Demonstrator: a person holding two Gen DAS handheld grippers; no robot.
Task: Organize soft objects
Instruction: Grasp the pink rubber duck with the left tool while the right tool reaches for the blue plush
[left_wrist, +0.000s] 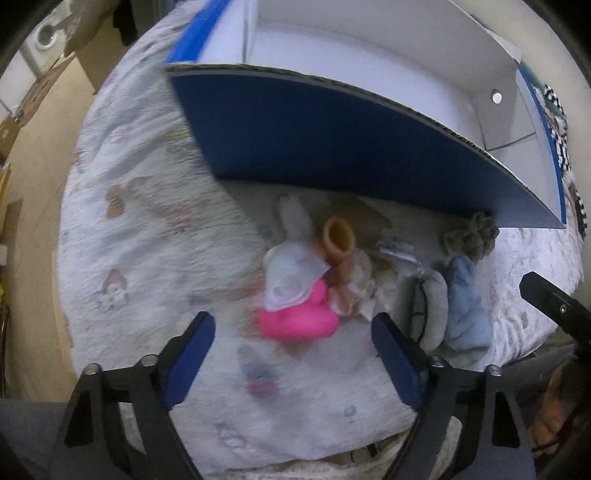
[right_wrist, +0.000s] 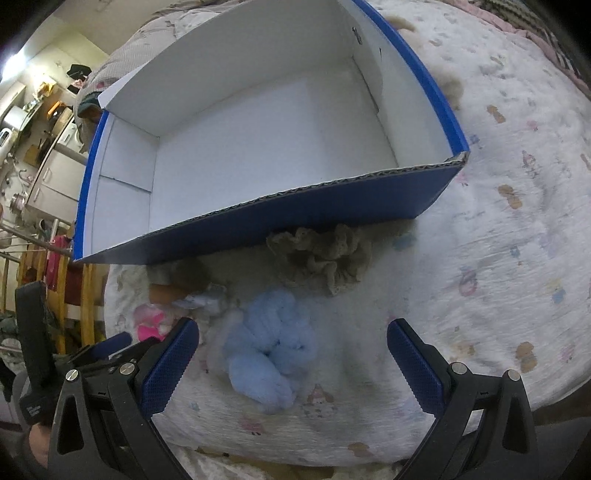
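Blue-padded fingers of the left gripper (left_wrist: 293, 332) stand wide apart and hold nothing, hovering low over a white printed bedsheet (left_wrist: 140, 236). Just beyond their tips lies a bright pink plush toy (left_wrist: 299, 321), partly covered by a thin translucent white cloth (left_wrist: 291, 277). Touching the pink toy on its far side is a small doll-like figure with an orange-brown hollow head (left_wrist: 338, 236); the blur makes its details hard to read, so it may be some other toy. To the right of that cluster lie a grey padded piece (left_wrist: 434, 310) and, touching it, a pale blue fluffy cloth (left_wrist: 465, 310). Beyond the blue cloth, a brownish-grey crocheted piece (left_wrist: 469, 236) rests against the near wall of a blue cardboard box (left_wrist: 332, 147) with a white inside.

From the right wrist view, the right gripper (right_wrist: 293, 339) is likewise spread open and grasps nothing. The pale blue fluffy cloth (right_wrist: 269, 347) lies between its fingers, closer to the left one, without touching either. Beyond it the crocheted piece (right_wrist: 321, 254) sits at the foot of the box (right_wrist: 295, 218), whose white floor shows bare. The pink toy (right_wrist: 149, 325) peeks out at the far left, behind the left finger. All the soft things lie on the bedsheet (right_wrist: 498, 240), outside the box.
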